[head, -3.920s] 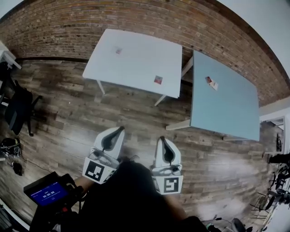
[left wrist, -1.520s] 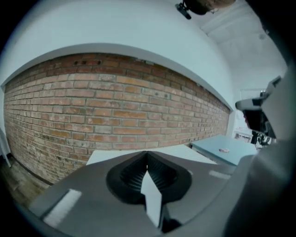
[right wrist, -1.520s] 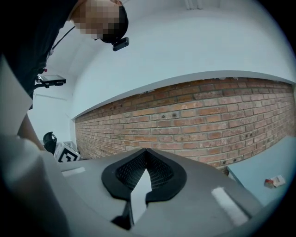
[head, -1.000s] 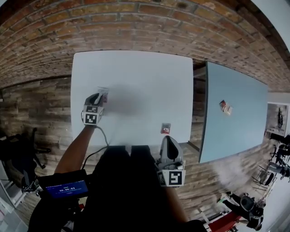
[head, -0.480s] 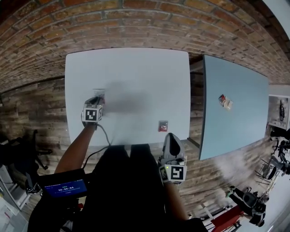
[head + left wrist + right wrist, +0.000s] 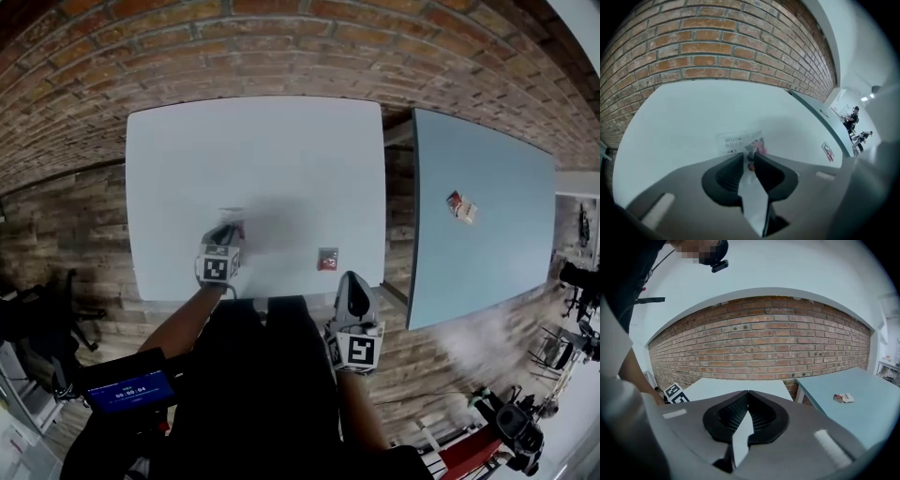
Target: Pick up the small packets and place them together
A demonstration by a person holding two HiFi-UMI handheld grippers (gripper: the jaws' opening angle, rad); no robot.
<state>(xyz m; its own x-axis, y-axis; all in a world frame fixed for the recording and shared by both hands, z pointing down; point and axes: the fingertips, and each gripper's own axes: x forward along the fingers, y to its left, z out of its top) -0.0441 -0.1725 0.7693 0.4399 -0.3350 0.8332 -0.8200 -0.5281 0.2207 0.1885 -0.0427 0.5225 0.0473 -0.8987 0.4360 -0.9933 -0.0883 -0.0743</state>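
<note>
A white packet (image 6: 739, 142) with dark print and a pink corner is pinched in my left gripper (image 6: 749, 154), which is shut on it over the white table (image 6: 281, 150). From the head view, that left gripper (image 6: 228, 231) holds the white packet (image 6: 232, 223) left of a small red packet (image 6: 327, 259) lying near the table's front edge. The red packet (image 6: 828, 151) also shows at the right of the left gripper view. My right gripper (image 6: 353, 281) hangs shut and empty just off the table's front edge. Two more packets (image 6: 459, 206) lie on the blue table (image 6: 487, 253).
A brick wall (image 6: 281, 47) runs behind both tables. A narrow gap with wooden floor (image 6: 397, 225) separates the white table from the blue one. The right gripper view shows the blue table's packets (image 6: 843, 398) and the left gripper's marker cube (image 6: 675, 393).
My left gripper has carried the white packet rightward and nearer the front edge, closer to the red packet. The right gripper has barely moved.
</note>
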